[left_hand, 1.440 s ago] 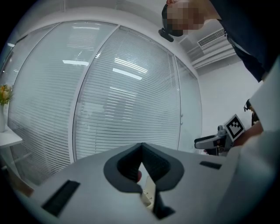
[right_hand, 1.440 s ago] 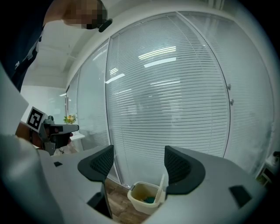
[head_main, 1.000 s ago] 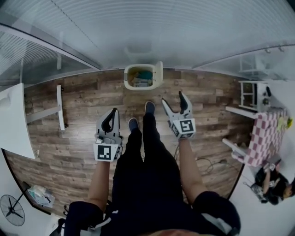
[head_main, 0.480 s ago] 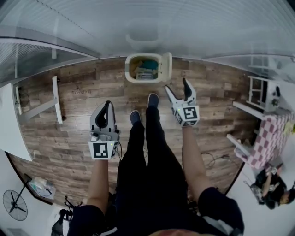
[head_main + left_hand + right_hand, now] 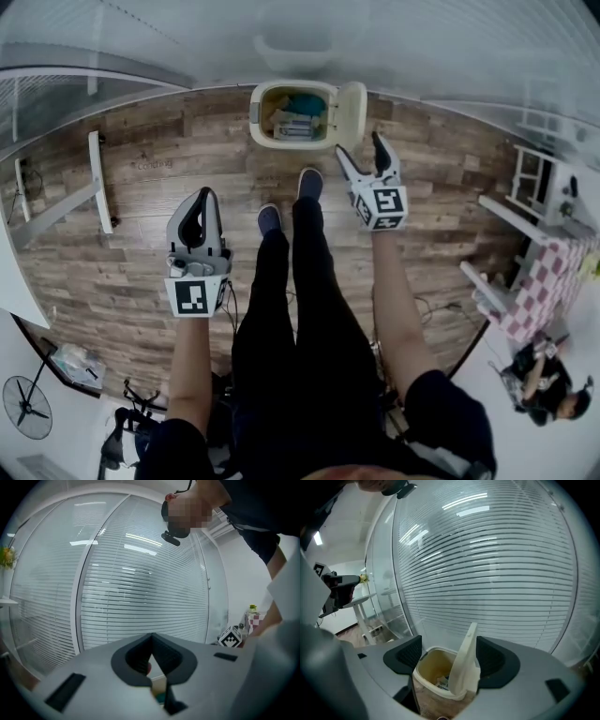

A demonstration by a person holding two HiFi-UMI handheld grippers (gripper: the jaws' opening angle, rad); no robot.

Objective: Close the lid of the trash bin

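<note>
Trash bin (image 5: 290, 144) is smooth plastic, floor (image 5: 141, 234) wood-grain

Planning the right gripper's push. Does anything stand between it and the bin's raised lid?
Nothing visible does: the open right gripper faces the upright cream plastic lid of the cream trash bin, only wooden floor showing between.

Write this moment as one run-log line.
trash bin: open | lid: raised | right tool: open, aimed at lid, apart from it | left tool: shut, empty
</note>
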